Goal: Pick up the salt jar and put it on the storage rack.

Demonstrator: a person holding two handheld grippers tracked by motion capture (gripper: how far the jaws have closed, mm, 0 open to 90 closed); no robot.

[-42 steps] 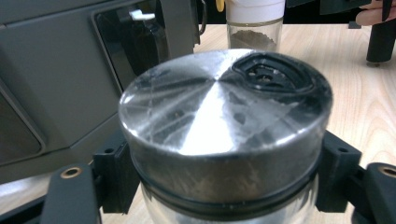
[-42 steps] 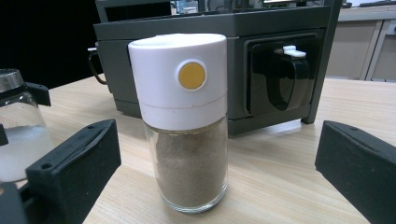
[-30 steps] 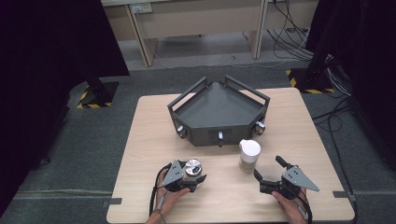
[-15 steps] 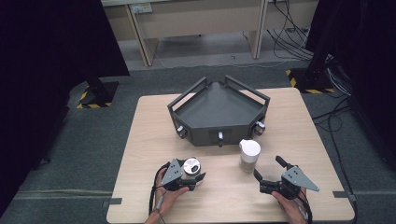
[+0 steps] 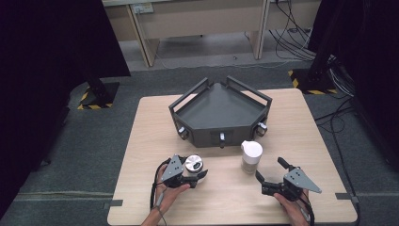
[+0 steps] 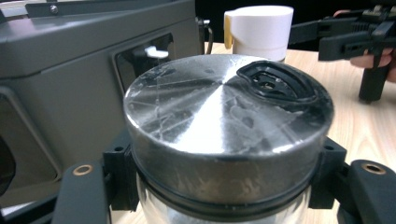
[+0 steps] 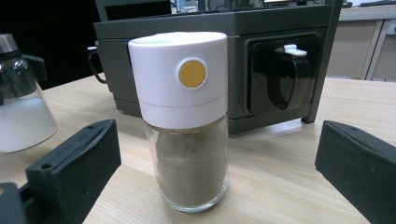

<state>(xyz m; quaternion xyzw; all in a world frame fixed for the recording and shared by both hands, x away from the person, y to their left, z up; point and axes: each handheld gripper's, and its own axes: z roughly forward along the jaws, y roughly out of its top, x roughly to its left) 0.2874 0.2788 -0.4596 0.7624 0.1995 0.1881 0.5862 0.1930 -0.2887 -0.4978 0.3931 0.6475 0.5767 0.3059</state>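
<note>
- Grey tray point(image 5: 221, 106), a rigid angular frame with rails, is sitting at the upper centre of the high view on the wooden table point(image 5: 141, 136); likely the heaviest item, not a grasp target now.
- White-capped jar point(image 7: 186, 121) is standing upright at centre frame, just in front of the tray. Glass body, brown powder inside, plastic cap with 1 yellow dot. Judged light but breakable and smooth; best taken around the glass body below the cap.
- Metal-lidded jar point(image 6: 224, 135) is sitting at lower centre, left of the white-capped one. Clear glass, white grains, polished lid; judged slippery and fragile.
- Left gripper point(image 5: 188, 175) is clamping this jar under the lid rim, hand low at the bottom edge.
- Right gripper point(image 7: 219, 186) is holding its 2 jaws wide apart, flanking the white-capped jar without touching, aimed level at it.
</note>
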